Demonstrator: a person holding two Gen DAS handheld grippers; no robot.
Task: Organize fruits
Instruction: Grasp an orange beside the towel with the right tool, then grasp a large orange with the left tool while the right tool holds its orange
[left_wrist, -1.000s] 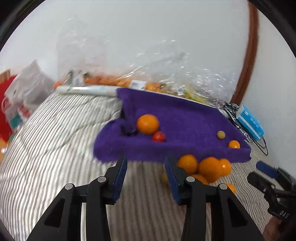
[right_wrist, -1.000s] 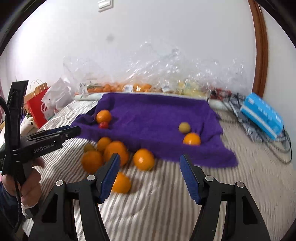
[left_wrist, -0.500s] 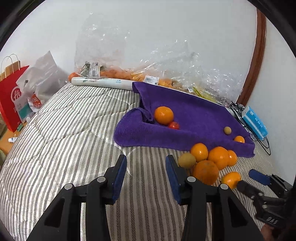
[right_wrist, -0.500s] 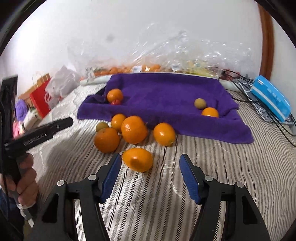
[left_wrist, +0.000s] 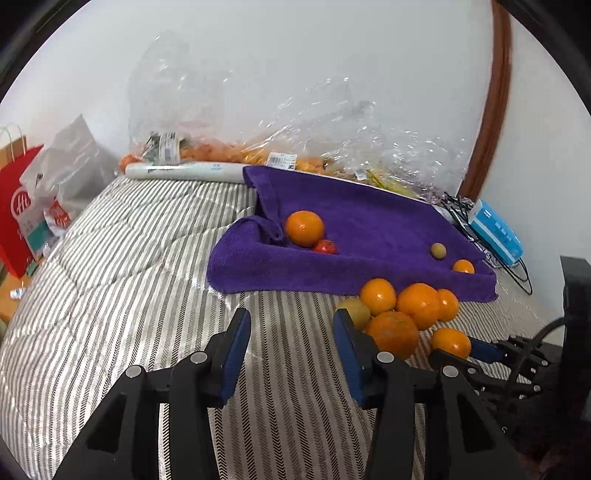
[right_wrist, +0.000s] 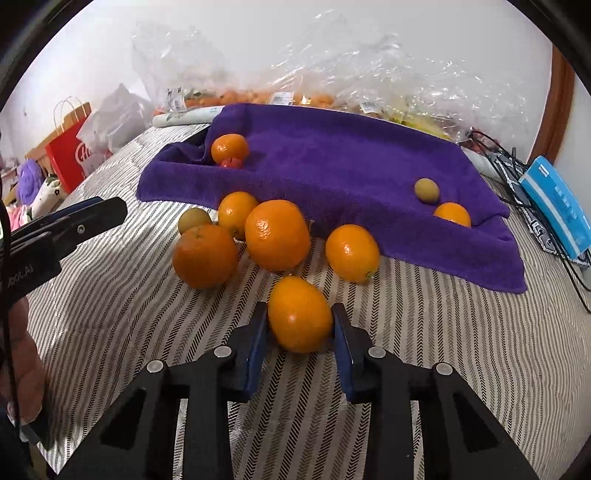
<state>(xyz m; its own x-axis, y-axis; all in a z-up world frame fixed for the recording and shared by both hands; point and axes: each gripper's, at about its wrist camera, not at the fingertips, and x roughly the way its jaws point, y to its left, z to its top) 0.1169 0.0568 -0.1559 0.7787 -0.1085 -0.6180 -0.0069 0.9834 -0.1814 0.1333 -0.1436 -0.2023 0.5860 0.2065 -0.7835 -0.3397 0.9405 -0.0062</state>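
Striped bedding (right_wrist: 424, 332) covers the bed that serves as the work surface, backed by a white wall with crumpled clear plastic bags of produce (right_wrist: 295, 81) along its foot. On the bed lies a purple towel (right_wrist: 332, 158), apparently the sorting area, since it already carries an orange (right_wrist: 229, 147) touching a small red fruit (right_wrist: 232, 162) at its left end, and a small greenish fruit (right_wrist: 426, 190) beside a small orange (right_wrist: 452, 214) at its right end; this suggests grouping by kind or size, though the scheme cannot be confirmed. Off the towel, just before its near edge, a loose cluster of oranges (right_wrist: 277, 234) and one greenish fruit (right_wrist: 194, 219) remains unsorted. The right gripper (right_wrist: 300, 325) has just been closing, and its blue-padded fingers (right_wrist: 258, 332) now stand clamped on the nearest orange (right_wrist: 299, 314), which still rests on the bedding, well apart from the towel; the grip sits across the widest part of the fruit, which should limit slipping. The left gripper (left_wrist: 290, 339) hovers over bare bedding beside the cluster, fingers apart and nothing between them, likely waiting its turn. Judgement: pickup stage, most of the sorting remains.
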